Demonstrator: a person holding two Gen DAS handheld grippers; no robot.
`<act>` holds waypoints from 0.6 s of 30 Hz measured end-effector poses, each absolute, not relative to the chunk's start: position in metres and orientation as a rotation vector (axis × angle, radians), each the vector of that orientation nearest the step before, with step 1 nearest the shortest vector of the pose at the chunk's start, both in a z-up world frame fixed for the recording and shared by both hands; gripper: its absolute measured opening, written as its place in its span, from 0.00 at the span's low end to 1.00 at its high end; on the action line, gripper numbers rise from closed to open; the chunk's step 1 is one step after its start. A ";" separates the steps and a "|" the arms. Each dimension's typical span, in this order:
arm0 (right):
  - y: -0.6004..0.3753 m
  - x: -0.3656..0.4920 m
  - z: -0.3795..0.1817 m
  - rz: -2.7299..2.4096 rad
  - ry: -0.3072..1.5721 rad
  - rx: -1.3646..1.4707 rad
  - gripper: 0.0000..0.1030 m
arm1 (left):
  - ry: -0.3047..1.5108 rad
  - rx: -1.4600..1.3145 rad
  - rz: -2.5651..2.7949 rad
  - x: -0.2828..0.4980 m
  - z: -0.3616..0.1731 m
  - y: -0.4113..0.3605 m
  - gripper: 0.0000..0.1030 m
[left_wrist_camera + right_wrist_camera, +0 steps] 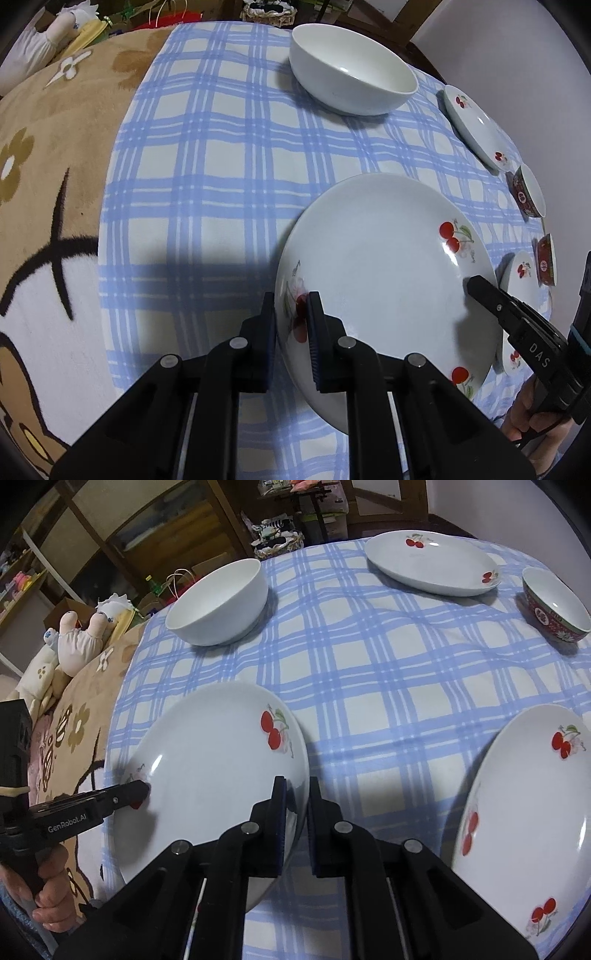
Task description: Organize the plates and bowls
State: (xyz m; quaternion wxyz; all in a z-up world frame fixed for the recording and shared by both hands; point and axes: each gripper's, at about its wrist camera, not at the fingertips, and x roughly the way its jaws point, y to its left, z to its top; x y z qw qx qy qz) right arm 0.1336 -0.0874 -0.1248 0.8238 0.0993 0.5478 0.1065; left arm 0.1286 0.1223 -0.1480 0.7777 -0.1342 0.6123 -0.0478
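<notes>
Gripping cherry plate [384, 266] rims, face up, tilted

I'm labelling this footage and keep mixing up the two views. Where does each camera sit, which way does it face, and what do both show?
Left wrist: sits above the left tongs, looking steeply down at the held cherry plate on the checked cloth; the right tongs and a hand show at right.
Right wrist: sits above the right tongs, looking down across the same plate's opposite rim; the left tongs and a hand show at left.
Shared: the held plate, the white bowl, the cloth.
</notes>
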 end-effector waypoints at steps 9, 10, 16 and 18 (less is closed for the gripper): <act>-0.094 0.127 -0.112 0.259 1.171 0.227 0.10 | 1.295 -0.267 -0.106 0.126 -0.136 0.119 0.15; -0.094 0.126 -0.111 0.258 1.170 0.223 0.10 | 1.292 -0.262 -0.115 0.127 -0.135 0.118 0.15; -0.106 0.122 -0.104 0.241 1.152 0.250 0.09 | 1.283 -0.249 -0.141 0.128 -0.128 0.108 0.15; -0.109 0.120 -0.100 0.242 1.149 0.242 0.09 | 1.289 -0.260 -0.148 0.127 -0.127 0.106 0.15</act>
